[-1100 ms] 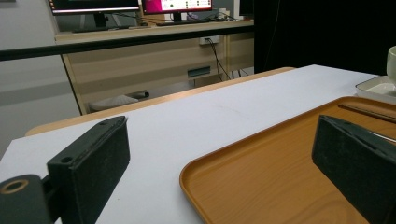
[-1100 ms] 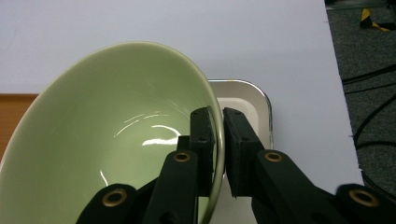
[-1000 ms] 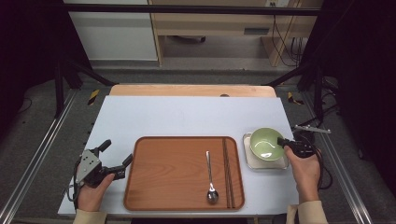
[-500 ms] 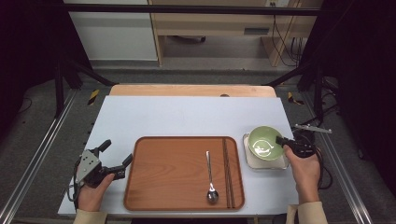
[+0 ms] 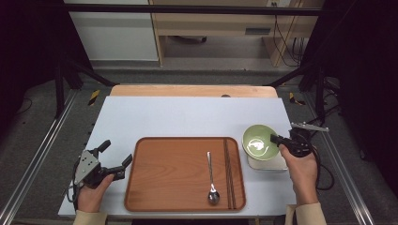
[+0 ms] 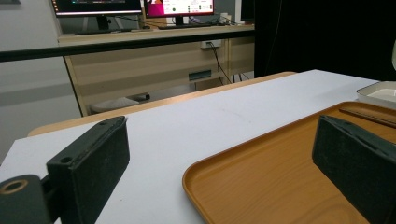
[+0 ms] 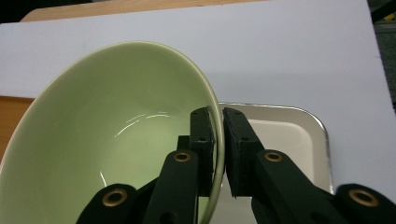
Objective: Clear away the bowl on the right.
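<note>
1. Where our forearms come in at the near edge of the high view, we hold the left gripper [image 5: 111,159] just off the left rim of the wooden tray [image 5: 155,187], its jaws spread wide apart with nothing between them.
2. Seen from the left gripper view, those two black jaws stand far apart, one over the white table [image 6: 224,121] and the other over the tray's [image 6: 261,186] near corner; we cannot tell whether either one touches anything.
3. Our right hand [image 5: 300,171] sits at the near right of the table and carries the right gripper [image 5: 276,138].
4. On the tray lie a metal spoon [image 5: 211,178] and, just beside it to the right, a pair of dark chopsticks [image 5: 228,171], both lengthwise with the spoon's bowl toward us.
5. Just right of the tray rests a small white dish [image 5: 270,163], close to the tray's edge.
6. Over that dish we hold the green bowl [image 5: 259,141], tilted, with the right gripper clamped on its right rim.
7. From the right gripper view, the jaws are pinched together on the bowl's [image 7: 107,135] thin wall, one inside and one outside, and the white dish [image 7: 299,135] lies beneath.
8. Beyond the bowl the white table [image 5: 187,117] runs back to a wooden strip [image 5: 187,90] along its far edge.
</note>
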Demonstrator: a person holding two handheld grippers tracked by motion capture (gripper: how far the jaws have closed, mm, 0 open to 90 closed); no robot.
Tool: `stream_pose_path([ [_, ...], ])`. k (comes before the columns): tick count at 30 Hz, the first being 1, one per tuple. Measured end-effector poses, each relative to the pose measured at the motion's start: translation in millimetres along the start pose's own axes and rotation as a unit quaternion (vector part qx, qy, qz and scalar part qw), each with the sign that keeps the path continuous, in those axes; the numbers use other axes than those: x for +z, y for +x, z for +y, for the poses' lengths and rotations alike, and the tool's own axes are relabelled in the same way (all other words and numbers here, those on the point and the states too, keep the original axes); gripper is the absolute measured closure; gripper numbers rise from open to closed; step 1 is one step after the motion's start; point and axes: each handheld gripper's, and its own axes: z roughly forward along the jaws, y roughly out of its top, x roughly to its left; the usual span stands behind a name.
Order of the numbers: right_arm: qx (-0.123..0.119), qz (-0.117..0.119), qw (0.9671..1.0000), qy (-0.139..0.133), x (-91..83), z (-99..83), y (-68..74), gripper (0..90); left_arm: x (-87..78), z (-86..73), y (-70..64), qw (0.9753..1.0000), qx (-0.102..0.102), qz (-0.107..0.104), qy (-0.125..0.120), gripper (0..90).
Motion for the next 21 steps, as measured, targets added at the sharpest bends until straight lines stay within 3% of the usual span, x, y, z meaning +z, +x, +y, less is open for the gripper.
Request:
stream_pose_path([
  [13,-0.046,0.040,0.9981,0.005,8.1,4.4,49.0,83.1,-1.1,0.6,0.9,1.0000,-0.001,0.002,-0.002,3.7],
  [21,-0.073,0.070,0.9947,0.019,19.7,0.2,78.8,83.1,-1.8,1.1,1.5,1.0000,-0.001,0.003,-0.004,3.7],
])
